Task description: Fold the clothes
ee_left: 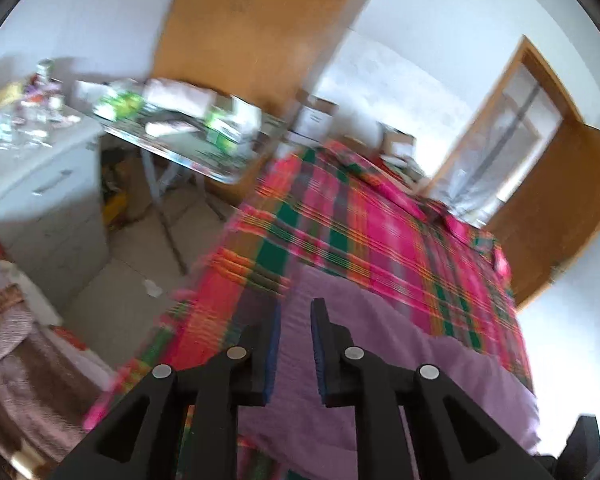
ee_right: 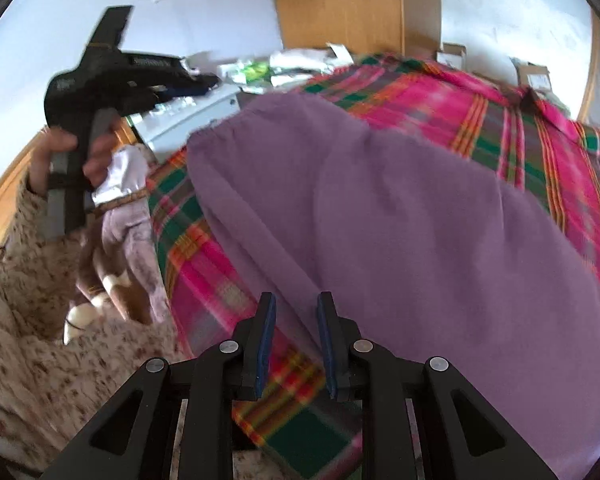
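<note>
Purple knit garment (ee_right: pixel 380 216) lying spread, with no finished fold apparent, on the bed's pink-and-green plaid cover (ee_left: pixel 360 216). Left gripper (ee_left: pixel 295 348) held above the garment's near edge, fingers apart and empty; right gripper (ee_right: pixel 296 344) at the garment's near-left edge, fingers likewise apart, gripping nothing. Folding apparently just beginning; every fold remains.

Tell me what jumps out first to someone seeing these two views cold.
The loud pink, green and orange plaid bedcover fills the middle of both views. A plain purple garment lies spread on it, close in front of both claws, the left claw and the right claw, each open with nothing between its fingers. In the right wrist view, at upper left, a hand holds the other black gripper up above the bed.
</note>
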Motion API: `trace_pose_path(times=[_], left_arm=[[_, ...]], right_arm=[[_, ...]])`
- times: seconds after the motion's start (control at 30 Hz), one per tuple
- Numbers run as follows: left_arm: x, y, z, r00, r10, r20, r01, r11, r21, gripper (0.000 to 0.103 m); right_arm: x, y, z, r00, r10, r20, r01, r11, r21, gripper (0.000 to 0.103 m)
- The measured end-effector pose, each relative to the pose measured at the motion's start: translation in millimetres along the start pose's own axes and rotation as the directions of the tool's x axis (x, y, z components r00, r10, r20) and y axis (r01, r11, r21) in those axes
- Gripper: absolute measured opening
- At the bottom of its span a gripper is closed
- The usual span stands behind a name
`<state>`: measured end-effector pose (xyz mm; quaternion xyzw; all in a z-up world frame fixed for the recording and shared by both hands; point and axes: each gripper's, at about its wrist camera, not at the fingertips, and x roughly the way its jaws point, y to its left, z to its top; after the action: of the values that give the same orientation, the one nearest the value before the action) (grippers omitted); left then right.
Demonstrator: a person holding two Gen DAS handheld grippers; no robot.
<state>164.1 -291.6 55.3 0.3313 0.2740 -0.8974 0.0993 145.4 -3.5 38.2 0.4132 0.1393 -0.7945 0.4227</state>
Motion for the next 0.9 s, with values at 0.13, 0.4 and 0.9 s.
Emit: trace_pose_path(times=[0.13, 0.4, 0.9], left_arm=[[17.1, -23.6, -7.1, 0.999, -0.009, -0.043, 0.012, 0.997, 0.070, 0.016], [47.9, -38.1, -8.9, 0.992, -0.012, -0.128, 0.023, 0.996, 0.088, 0.016], [56.7, -30.8, -1.5, 0.986, 0.022, -0.168, -0.005, 0.995, 0.096, 0.016]], right_arm=[[18.0, -4.4, 11.4, 0.999, -0.036, -0.006, 0.036, 0.999, 0.002, 0.022], [29.5, -0.1, 1.3, 0.994, 0.071, -0.088, -0.073, 0.997, -0.012, 0.025], [-23.8, -177.0, 42.9, 0.992, -0.120, 0.046, 0.098, 0.937, 0.336, 0.037]])
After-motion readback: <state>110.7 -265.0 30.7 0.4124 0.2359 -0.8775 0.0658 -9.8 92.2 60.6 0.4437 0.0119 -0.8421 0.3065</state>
